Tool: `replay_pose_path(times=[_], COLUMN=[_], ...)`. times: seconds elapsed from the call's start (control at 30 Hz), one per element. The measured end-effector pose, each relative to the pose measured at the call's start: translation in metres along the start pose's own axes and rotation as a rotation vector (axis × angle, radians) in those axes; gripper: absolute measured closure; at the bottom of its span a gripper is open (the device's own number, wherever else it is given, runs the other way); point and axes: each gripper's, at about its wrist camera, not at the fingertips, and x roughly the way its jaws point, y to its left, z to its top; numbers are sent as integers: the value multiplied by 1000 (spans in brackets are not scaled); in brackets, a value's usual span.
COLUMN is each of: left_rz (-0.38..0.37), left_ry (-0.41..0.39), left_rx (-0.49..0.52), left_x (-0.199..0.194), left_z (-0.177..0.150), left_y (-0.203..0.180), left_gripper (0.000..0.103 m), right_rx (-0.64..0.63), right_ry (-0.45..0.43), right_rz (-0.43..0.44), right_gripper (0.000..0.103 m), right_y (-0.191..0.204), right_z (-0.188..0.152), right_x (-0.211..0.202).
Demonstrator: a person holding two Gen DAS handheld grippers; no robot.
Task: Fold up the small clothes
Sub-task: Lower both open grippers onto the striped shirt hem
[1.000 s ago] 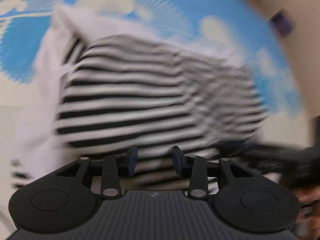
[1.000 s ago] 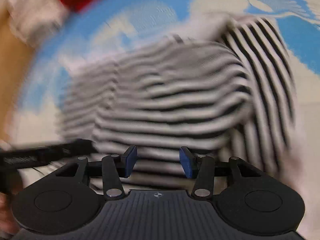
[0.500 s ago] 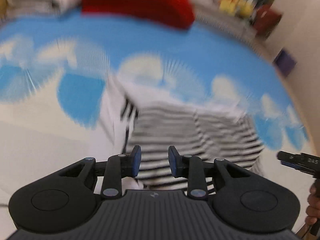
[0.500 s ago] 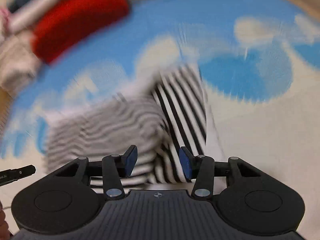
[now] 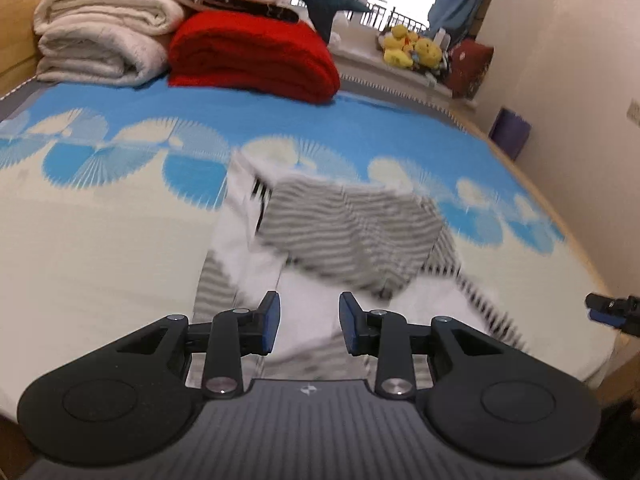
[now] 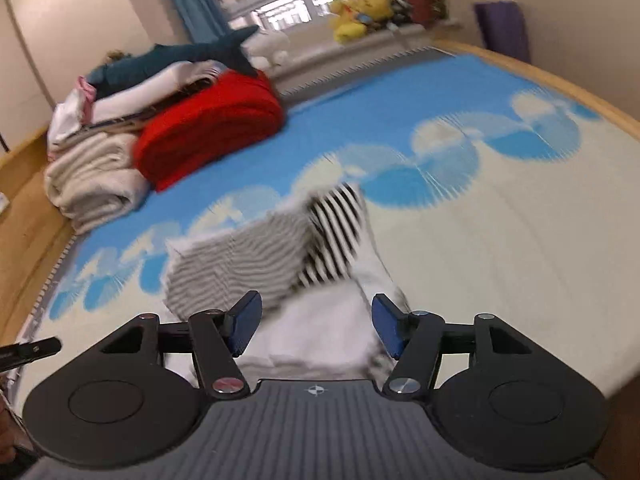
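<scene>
A bed spread with a blue-and-cream cloud-print cover (image 5: 120, 248) fills both views, with a folded red knit blanket (image 5: 252, 60) and rolled cream towels (image 5: 100, 40) stacked in the upper left. The small black-and-white striped garment (image 5: 352, 236) lies partly folded at the centre of each frame, just beyond my fingertips. I judge one fold laid and let go: my left gripper (image 5: 309, 322) stands partly open on nothing, my right gripper (image 6: 316, 330) has just been opening wider with nothing between its jaws, so next I must choose a fresh edge and pinch it.
</scene>
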Motion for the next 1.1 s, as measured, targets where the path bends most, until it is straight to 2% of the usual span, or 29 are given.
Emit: replay_pose_path(times=[0.1,0.17,0.27,0.37,0.43,0.5,0.57,0.63,0.67,0.7,0.87,1.1], left_rz=[88,72,97,91,101,99,123,108,124,133,119,145], left_ry=[114,116,101,104,120,135,188,183,189,205,298,354], left_rx=[7,-10,-20,-60,-94,-148,-195,-201,-207,-218,-289,-371], left_x=[10,7,2,9,21,35,50,55,58,62,84,101], left_z=[-38,-44,-42,-45,-51,-59,-58,-57,-58,-59,-64,-72], left_y=[1,2,4,14,23,34,41,43,44,45,51,63], left_gripper=[72,72,70,66,65,56,55,38,26,23,23,23], right_rx=[66,84,88,140,131,95,101,118,124,131,191,196], right_ry=[80,71,72,138,145,160,186,211,220,229,282,318], right_rz=[-41,-19,-59,-79,-74,-92,-100,-108,-118,-128,-144,-140], right_gripper=[47,49,47,47,48,45,42,41,40,39,38,34], right_y=[-16,-23,-31,-38,-35,-31,-31,-36,-38,-40,-48,-42], right_z=[-34,-46,-54,-65,-68,-70,-73,-74,-75,-75,-79,-86], right_x=[1,-4,3,21,28,34,42,50,55,59,81,98])
